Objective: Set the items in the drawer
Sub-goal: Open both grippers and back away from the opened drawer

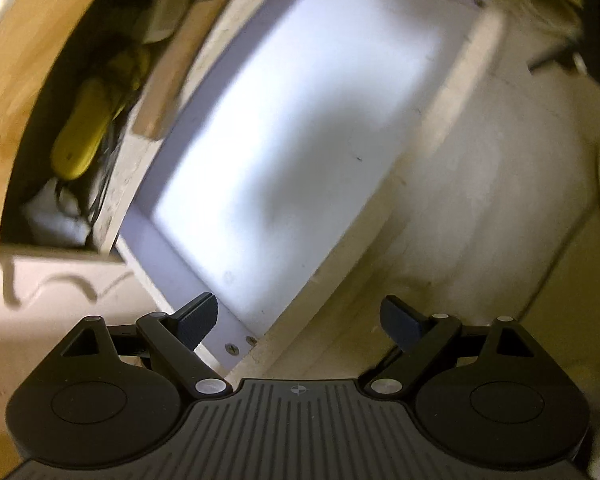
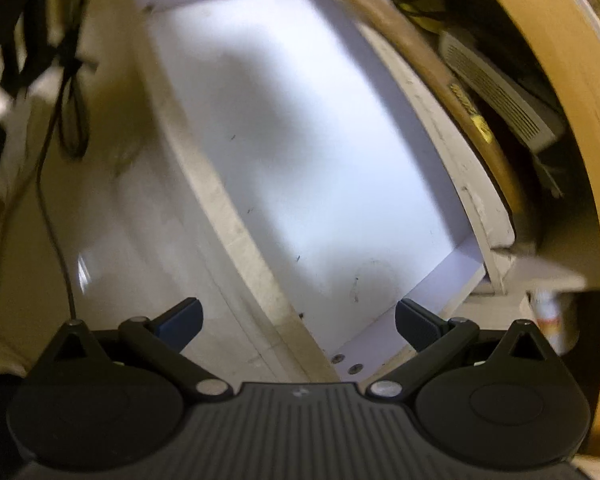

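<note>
Nearest in the left wrist view, two screw heads (image 1: 240,345) in the white corner of the drawer (image 1: 300,120), just beyond the left fingertip. Pulled out and open, that drawer, with a bare white bottom crossed by a soft grey shadow and a pale wooden front edge running diagonally past the jaws. To the left of it, a darker recess under a curved wooden panel (image 1: 16,100), crowded with a yellow object (image 1: 84,128), tangled dark cables and something white and crumpled at the bottom; too blurred to name further. Farther off at upper right, a dark cable (image 1: 592,40) against the pale floor. Same drawer (image 2: 300,140) in the right wrist view, again with nothing inside, a looped black cable (image 2: 72,92) lying to its left on the floor, and a grey ribbed device (image 2: 496,92) wedged in the recess to its right beside a brown strip. Left gripper (image 1: 300,320) spread wide, holding nothing, hovering over the near drawer corner. Right gripper (image 2: 298,322) likewise spread wide, nothing between its fingers, poised above the drawer's front edge.
</note>
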`<state>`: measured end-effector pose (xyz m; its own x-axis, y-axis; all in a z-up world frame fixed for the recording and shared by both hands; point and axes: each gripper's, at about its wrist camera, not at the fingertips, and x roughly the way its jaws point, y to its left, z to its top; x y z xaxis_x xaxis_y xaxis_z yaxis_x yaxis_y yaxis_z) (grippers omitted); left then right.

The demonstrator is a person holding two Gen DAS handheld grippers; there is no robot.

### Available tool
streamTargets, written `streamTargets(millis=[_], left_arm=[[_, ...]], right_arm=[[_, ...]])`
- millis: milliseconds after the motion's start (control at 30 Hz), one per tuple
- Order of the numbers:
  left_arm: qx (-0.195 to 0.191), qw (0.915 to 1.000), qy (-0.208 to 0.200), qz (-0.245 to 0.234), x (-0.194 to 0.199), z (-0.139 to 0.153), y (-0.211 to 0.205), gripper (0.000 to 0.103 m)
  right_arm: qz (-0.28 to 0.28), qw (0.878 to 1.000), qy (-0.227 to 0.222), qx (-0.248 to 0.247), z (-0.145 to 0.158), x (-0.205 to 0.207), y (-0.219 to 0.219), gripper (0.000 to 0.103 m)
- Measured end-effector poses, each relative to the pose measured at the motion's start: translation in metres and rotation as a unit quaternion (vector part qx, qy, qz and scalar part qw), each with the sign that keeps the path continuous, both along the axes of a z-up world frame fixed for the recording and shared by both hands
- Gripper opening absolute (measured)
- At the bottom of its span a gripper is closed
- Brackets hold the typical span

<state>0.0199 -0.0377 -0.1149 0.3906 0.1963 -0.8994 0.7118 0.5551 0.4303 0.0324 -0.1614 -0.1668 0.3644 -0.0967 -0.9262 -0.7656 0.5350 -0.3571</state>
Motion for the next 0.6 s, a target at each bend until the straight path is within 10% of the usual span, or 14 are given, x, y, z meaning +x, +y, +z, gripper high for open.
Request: streamTargets(millis=[300,600], left_arm=[[-0.074,0.9828,0.002,0.169,0.014,0.016,0.004,0.09],[-0.143,0.9343,-0.002,0.327,0.018,0.029,0.022,0.09]], right_arm=[[-0.143,0.985,0.037,0.084,-0.004,0.032,-0.008,0.103],[-0.265,0.957,0.034,0.112,0.021,0.043,-0.023,0.103]])
